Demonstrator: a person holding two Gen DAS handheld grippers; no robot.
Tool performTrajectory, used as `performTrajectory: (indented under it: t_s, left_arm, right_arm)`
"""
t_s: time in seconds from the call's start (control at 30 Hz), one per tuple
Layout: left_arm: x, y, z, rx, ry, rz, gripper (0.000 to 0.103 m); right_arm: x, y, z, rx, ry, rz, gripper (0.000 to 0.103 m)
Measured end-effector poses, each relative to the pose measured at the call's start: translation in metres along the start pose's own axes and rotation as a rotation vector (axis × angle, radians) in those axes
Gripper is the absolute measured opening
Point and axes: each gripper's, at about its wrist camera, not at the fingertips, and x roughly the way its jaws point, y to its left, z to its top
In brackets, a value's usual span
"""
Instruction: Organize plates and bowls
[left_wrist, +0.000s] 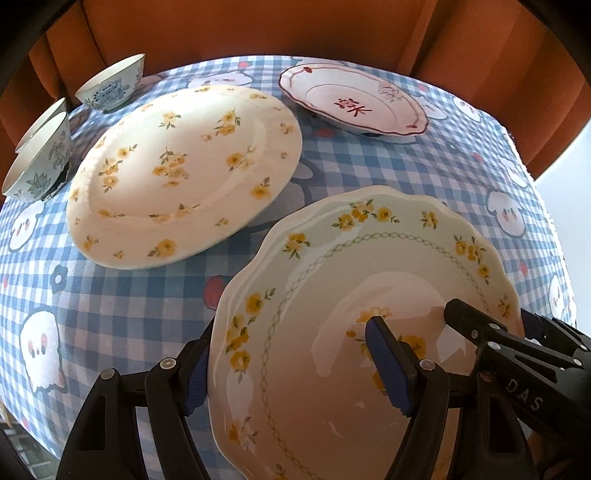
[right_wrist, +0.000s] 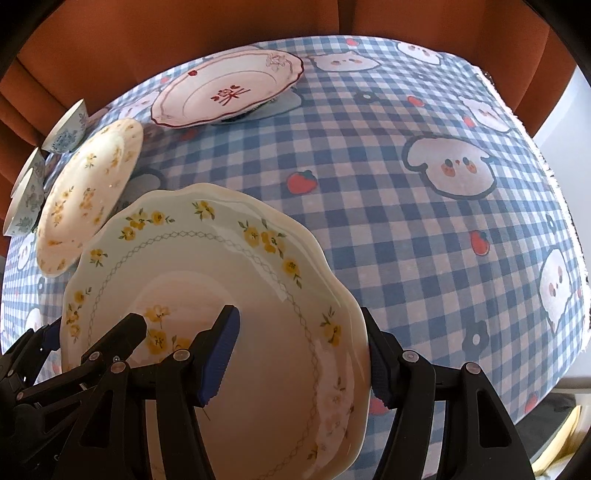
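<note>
A scalloped plate with yellow flowers and a pale green rim (left_wrist: 332, 295) (right_wrist: 207, 280) is gripped on its two opposite edges. My left gripper (left_wrist: 295, 369) is shut on its left edge, one finger over and one under the rim. My right gripper (right_wrist: 303, 362) is shut on its right edge; it shows in the left wrist view (left_wrist: 498, 343). A round white plate with yellow flowers (left_wrist: 184, 173) (right_wrist: 88, 192) lies to the left. A pink plate with a red rim (left_wrist: 351, 99) (right_wrist: 225, 92) lies at the back. Three blue-patterned bowls (left_wrist: 110, 85) (right_wrist: 68, 129) stand far left, two of them stacked (left_wrist: 40, 162).
The table wears a blue checked cloth with cartoon faces (right_wrist: 443, 166). Orange curtains (left_wrist: 258, 26) hang behind it. The cloth's right edge (right_wrist: 569, 221) drops off beside a white surface.
</note>
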Motion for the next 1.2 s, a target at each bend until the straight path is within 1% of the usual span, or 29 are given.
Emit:
performTrajectory:
  t_s: [0.07, 0.23, 0.4, 0.57, 0.63, 0.67, 0.73, 0.83, 0.93, 1.07, 1.2]
  left_arm:
    - [0.005, -0.002, 0.001, -0.004, 0.014, 0.011, 0.076]
    - [0.007, -0.007, 0.002, 0.001, 0.006, 0.034, 0.076]
    - [0.007, -0.007, 0.004, 0.018, 0.015, 0.033, 0.076]
    - [0.004, -0.007, 0.004, 0.061, 0.023, 0.023, 0.078]
    - [0.0, -0.007, 0.004, 0.084, 0.022, 0.014, 0.081]
    - [-0.004, -0.006, 0.004, 0.097, 0.018, 0.007, 0.082]
    - [-0.011, -0.005, 0.006, 0.115, 0.007, -0.009, 0.09]
    - [-0.025, 0.0, 0.009, 0.143, -0.019, -0.03, 0.095]
    - [-0.034, 0.008, 0.011, 0.161, -0.029, -0.043, 0.096]
    - [-0.047, 0.022, 0.013, 0.182, -0.052, -0.05, 0.096]
    - [-0.057, 0.042, 0.014, 0.186, -0.067, -0.042, 0.096]
  right_arm:
    - [0.003, -0.002, 0.001, -0.005, 0.0, 0.008, 0.067]
    - [0.008, -0.004, 0.003, -0.011, 0.002, 0.019, 0.066]
    - [0.008, -0.005, 0.003, -0.008, -0.002, 0.018, 0.066]
    - [0.004, -0.005, 0.0, 0.018, 0.0, 0.014, 0.066]
    - [-0.002, -0.005, -0.002, 0.028, -0.016, -0.003, 0.066]
    - [-0.008, -0.003, -0.002, 0.03, -0.031, -0.024, 0.066]
    - [-0.016, 0.0, -0.002, 0.043, -0.054, -0.041, 0.066]
    - [-0.028, 0.003, -0.004, 0.068, -0.081, -0.055, 0.069]
    - [-0.042, 0.014, -0.007, 0.087, -0.107, -0.036, 0.071]
    - [-0.054, 0.036, -0.01, 0.086, -0.136, -0.018, 0.081]
    - [-0.059, 0.061, -0.01, 0.081, -0.154, 0.0, 0.082]
